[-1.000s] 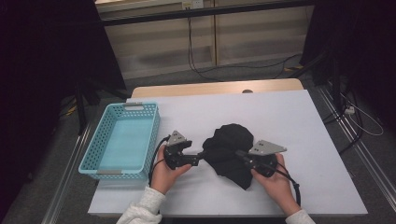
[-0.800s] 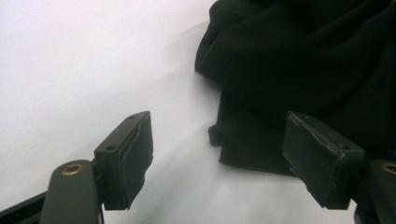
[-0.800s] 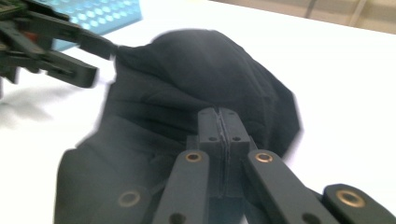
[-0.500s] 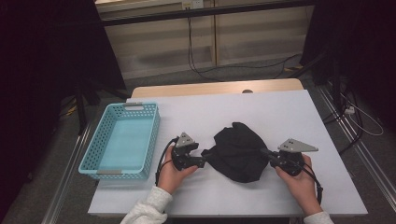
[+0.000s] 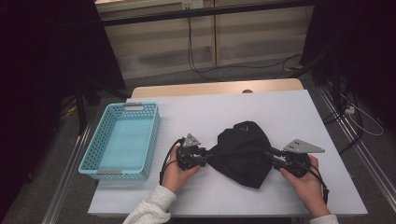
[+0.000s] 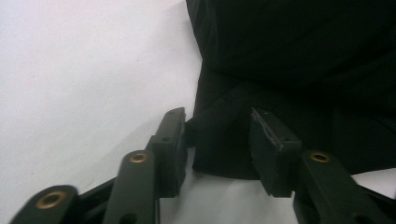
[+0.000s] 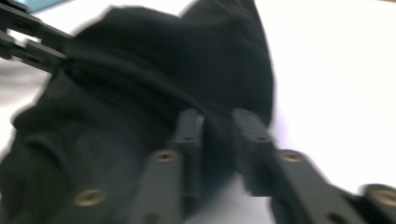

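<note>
Two grippers hold a black cloth (image 5: 243, 151) stretched between them on the white surface (image 5: 280, 112).

The left gripper (image 5: 205, 158) has its jaws part-closed on a fold at the cloth's left edge; in the left gripper view a bunched piece of fabric (image 6: 219, 135) sits between the two pads. The right gripper (image 5: 272, 156) pinches the cloth's right edge, jaws close together with a fold of fabric (image 7: 217, 130) between them. The cloth lies crumpled at the middle of the surface, toward the person's side. A light blue basket (image 5: 102, 163) stands on the left of the surface, well apart from the cloth.
</note>
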`<state>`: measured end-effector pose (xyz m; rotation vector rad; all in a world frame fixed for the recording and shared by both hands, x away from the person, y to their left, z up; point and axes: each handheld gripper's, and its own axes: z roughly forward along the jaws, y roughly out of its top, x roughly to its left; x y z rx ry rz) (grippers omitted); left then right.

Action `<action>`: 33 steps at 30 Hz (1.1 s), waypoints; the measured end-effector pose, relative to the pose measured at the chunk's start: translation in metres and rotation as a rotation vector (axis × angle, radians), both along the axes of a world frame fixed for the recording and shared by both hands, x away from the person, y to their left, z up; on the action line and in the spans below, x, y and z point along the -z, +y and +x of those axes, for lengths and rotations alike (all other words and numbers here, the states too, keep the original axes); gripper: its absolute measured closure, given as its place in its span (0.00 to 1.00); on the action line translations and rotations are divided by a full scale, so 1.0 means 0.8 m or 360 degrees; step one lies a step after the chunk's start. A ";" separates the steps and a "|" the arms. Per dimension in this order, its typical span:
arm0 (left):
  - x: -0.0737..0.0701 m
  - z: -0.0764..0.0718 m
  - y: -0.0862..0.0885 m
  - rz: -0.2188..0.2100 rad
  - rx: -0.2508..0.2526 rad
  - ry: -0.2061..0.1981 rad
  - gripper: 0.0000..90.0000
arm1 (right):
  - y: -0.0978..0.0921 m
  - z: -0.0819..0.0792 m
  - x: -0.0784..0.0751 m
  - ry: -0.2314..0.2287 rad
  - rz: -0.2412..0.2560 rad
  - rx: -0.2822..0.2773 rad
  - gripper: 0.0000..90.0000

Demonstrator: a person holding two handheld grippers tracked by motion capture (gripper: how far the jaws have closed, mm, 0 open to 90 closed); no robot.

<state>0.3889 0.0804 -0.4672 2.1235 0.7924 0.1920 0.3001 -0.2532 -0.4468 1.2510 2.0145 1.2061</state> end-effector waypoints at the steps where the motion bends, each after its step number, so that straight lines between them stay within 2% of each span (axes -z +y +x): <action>1: -0.001 0.000 0.001 -0.0004 -0.0002 0.0020 0.71 | 0.004 0.000 -0.003 -0.0009 0.0001 -0.0010 0.62; 3: -0.001 -0.001 0.001 -0.0006 -0.0018 0.0029 0.79 | 0.012 -0.001 -0.010 -0.0053 0.0013 -0.0055 0.53; 4: -0.001 -0.001 0.003 -0.0007 -0.0004 0.0057 0.83 | 0.018 -0.001 -0.013 -0.0071 0.0015 -0.0083 0.50; 5: -0.001 -0.001 0.003 -0.0007 -0.0004 0.0057 0.86 | 0.018 -0.001 -0.013 -0.0071 0.0015 -0.0083 0.50; 7: -0.002 -0.001 0.005 -0.0021 -0.0002 0.0098 0.89 | 0.029 -0.001 -0.017 -0.0100 -0.0009 -0.0126 0.44; 8: -0.002 -0.002 0.004 -0.0023 0.0011 0.0098 0.92 | 0.041 -0.001 -0.020 -0.0116 -0.0014 -0.0181 0.40; 9: -0.002 -0.002 0.004 -0.0023 0.0011 0.0098 0.93 | 0.041 -0.001 -0.020 -0.0116 -0.0014 -0.0181 0.40; 10: -0.002 -0.004 0.004 -0.0026 0.0010 0.0102 0.94 | 0.055 0.000 -0.021 -0.0111 -0.0017 -0.0240 0.36; 11: -0.002 -0.004 0.004 -0.0026 0.0010 0.0102 0.94 | 0.055 0.000 -0.021 -0.0111 -0.0017 -0.0240 0.36; 12: -0.002 -0.004 0.004 -0.0029 0.0013 0.0110 0.94 | 0.069 0.000 -0.018 -0.0100 -0.0050 -0.0292 0.31; 13: -0.002 -0.005 0.005 -0.0031 0.0008 0.0117 0.94 | 0.069 0.000 -0.018 -0.0100 -0.0050 -0.0292 0.31; 14: -0.003 -0.004 0.008 -0.0043 -0.0002 0.0133 0.95 | 0.083 0.002 -0.013 -0.0077 -0.0113 -0.0331 0.32; 16: -0.004 -0.003 0.012 -0.0056 -0.0003 0.0148 0.96 | 0.091 0.004 -0.006 -0.0051 -0.0179 -0.0343 0.38; 17: -0.004 -0.003 0.012 -0.0056 -0.0003 0.0148 0.96 | 0.091 0.004 -0.006 -0.0051 -0.0179 -0.0343 0.38; 18: -0.005 -0.004 0.014 -0.0070 -0.0009 0.0165 0.96 | 0.092 0.008 0.002 -0.0030 -0.0227 -0.0309 0.50; 19: -0.006 -0.004 0.015 -0.0078 -0.0014 0.0164 0.96 | 0.089 0.009 0.005 -0.0021 -0.0239 -0.0296 0.59; 20: -0.006 -0.004 0.015 -0.0078 -0.0014 0.0164 0.97 | 0.086 0.010 0.007 -0.0016 -0.0246 -0.0282 0.72; 21: -0.008 -0.004 0.016 -0.0076 -0.0009 0.0171 0.97 | 0.086 0.010 0.007 -0.0016 -0.0246 -0.0282 0.72; 22: -0.010 -0.004 0.018 -0.0081 -0.0012 0.0167 0.97 | 0.078 0.011 0.009 0.0008 -0.0217 -0.0284 0.93; 23: -0.011 -0.003 0.020 -0.0077 -0.0017 0.0159 0.97 | 0.074 0.011 0.009 0.0012 -0.0200 -0.0277 0.98; 27: -0.015 -0.002 0.026 -0.0086 -0.0042 0.0171 0.97 | 0.062 0.009 0.004 0.0010 -0.0176 -0.0280 1.00; 33: -0.023 0.002 0.042 -0.0087 -0.0110 0.0147 0.97 | 0.019 0.000 0.000 0.0028 -0.0175 -0.0203 1.00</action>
